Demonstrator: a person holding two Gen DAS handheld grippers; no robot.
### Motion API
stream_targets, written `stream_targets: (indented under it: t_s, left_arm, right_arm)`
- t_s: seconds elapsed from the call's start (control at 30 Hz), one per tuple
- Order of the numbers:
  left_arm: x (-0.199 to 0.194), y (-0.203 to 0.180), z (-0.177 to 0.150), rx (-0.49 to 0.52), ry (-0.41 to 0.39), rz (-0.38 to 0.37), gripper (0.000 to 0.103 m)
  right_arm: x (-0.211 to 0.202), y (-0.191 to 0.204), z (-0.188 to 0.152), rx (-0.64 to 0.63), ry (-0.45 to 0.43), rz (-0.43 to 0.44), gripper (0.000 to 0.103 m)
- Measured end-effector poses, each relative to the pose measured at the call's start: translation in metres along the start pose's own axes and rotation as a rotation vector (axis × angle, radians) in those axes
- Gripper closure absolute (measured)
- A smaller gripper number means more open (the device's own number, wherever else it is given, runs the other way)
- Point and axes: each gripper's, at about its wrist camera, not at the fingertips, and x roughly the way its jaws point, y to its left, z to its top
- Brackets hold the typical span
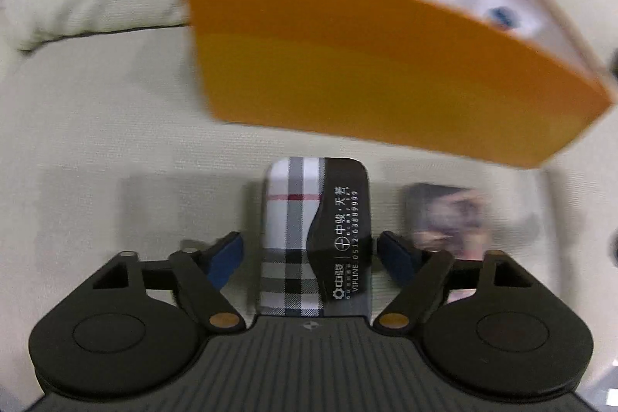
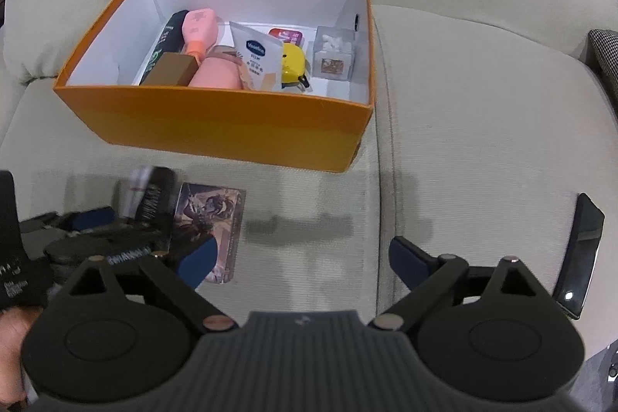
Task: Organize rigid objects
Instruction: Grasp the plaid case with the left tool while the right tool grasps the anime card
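A flat plaid tin (image 1: 293,238) with a black printed side lies between the fingers of my left gripper (image 1: 309,250), which is shut on it, pads at its long sides. It stays sharp while the sofa behind it blurs. The right wrist view shows the same tin (image 2: 148,195) and left gripper (image 2: 96,230) blurred at the left. In front of them stands an open orange box (image 1: 367,72), also the orange box (image 2: 216,107), holding several small items. My right gripper (image 2: 303,253) is open over bare sofa seat, nothing between its fingers. A picture card (image 2: 210,230) lies by its left finger.
The same picture card (image 1: 448,219) lies right of the tin. A black phone (image 2: 583,250) rests on the seat at the far right. Beige sofa cushions (image 2: 463,126) surround the box, with a seam right of it. A person's hand (image 2: 11,338) shows at lower left.
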Motion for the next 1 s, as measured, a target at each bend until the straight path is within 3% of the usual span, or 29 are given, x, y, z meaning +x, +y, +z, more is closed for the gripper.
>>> stream_targets:
  t_s: [0.07,0.17,0.43,0.7,0.93,1.0]
  left_arm:
    - [0.005,0.012,0.001,-0.026,0.012,0.01,0.016]
    - [0.005,0.024,0.004,-0.045,0.013,-0.039,0.015]
    - [0.002,0.026,-0.007,0.0,0.015,0.032,0.013]
    - [0.0,0.045,-0.011,-0.007,-0.011,0.025,0.009]
    - [0.005,0.05,-0.009,0.011,-0.02,0.03,0.006]
    - [0.004,0.049,-0.01,0.021,-0.026,0.035,0.006]
  right_arm:
    - [0.004,0.004,0.0,-0.003,0.015,0.001,0.007]
    - [0.012,0.009,0.001,0.023,0.026,0.029,0.007]
    - [0.054,0.033,0.001,0.083,0.115,0.098,0.007]
    - [0.082,0.054,0.007,0.132,0.152,0.13,0.009]
    - [0.102,0.074,0.005,0.11,0.184,0.066,0.016]
    - [0.106,0.076,0.006,0.109,0.188,0.055,0.022]
